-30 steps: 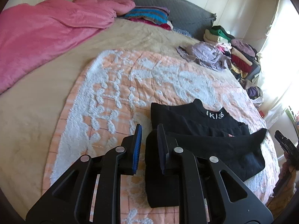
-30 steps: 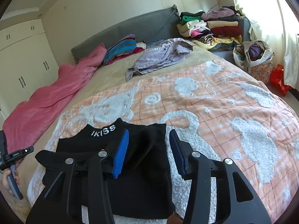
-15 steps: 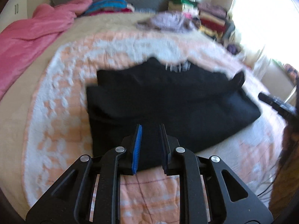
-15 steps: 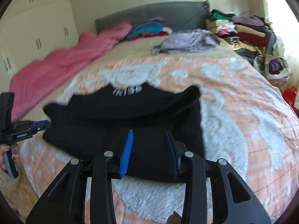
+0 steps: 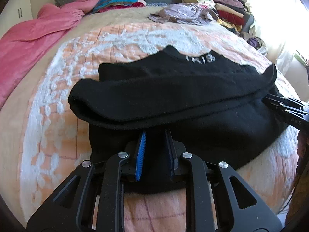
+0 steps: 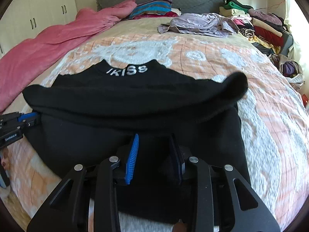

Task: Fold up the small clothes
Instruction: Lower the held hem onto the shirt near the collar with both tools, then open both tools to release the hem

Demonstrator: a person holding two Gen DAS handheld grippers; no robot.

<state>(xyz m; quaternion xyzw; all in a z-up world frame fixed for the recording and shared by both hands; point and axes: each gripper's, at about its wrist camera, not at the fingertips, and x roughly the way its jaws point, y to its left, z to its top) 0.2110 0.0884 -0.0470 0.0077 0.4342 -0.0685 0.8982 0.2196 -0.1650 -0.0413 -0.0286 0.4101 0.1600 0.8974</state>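
A black sweater (image 5: pixel 173 96) with white lettering at its collar lies flat on the orange and white quilt (image 5: pixel 58 89), one sleeve folded across its chest. My left gripper (image 5: pixel 155 132) hovers low over the near hem towards the sweater's left side, its jaws a narrow gap apart and black fabric showing in the gap, unpinched. My right gripper (image 6: pixel 154 136) is over the same hem of the sweater (image 6: pixel 135 96) towards its right side; its jaws are closing and still stand apart, with cloth below them. Each gripper also shows at the edge of the other's view.
A pink blanket (image 6: pixel 48 44) covers the left of the bed. A crumpled lilac garment (image 6: pixel 199 25) lies at the far side, striped pillows (image 6: pixel 152 7) at the grey headboard. Stacked folded clothes (image 6: pixel 266 27) and a basket (image 6: pixel 289 67) stand to the right of the bed.
Both grippers have dropped and moved in onto the sweater's near hem. The right gripper's jaws have narrowed. The left gripper's gap looks the same.
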